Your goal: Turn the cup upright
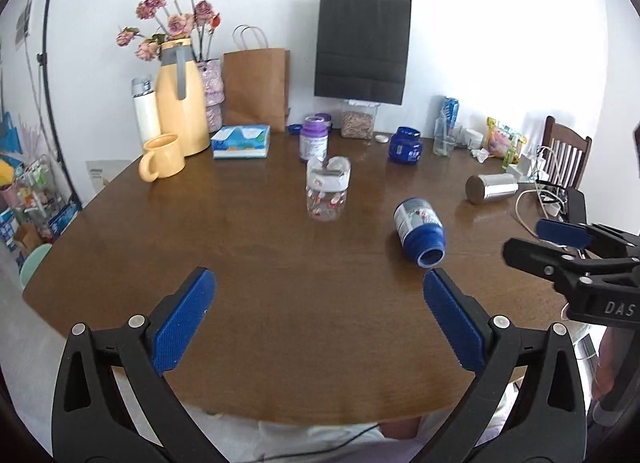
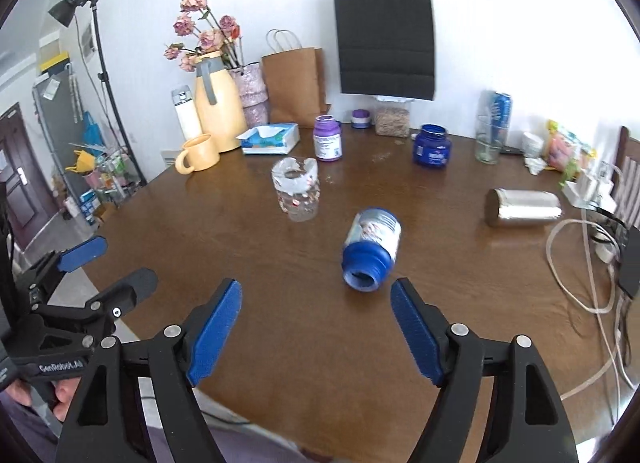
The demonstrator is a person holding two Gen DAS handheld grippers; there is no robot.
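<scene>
While our left gripper and right gripper hover spread wide and empty above the near edge of the table, the steel cup lies on its side at the far right, well apart from both. Between us and it, a blue bottle lies tipped, mouth toward us.

Both wrist views face across the same table from its near edge

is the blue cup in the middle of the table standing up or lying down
Lying down. The blue cup rests on its side on the table, its open mouth facing the camera.
</scene>
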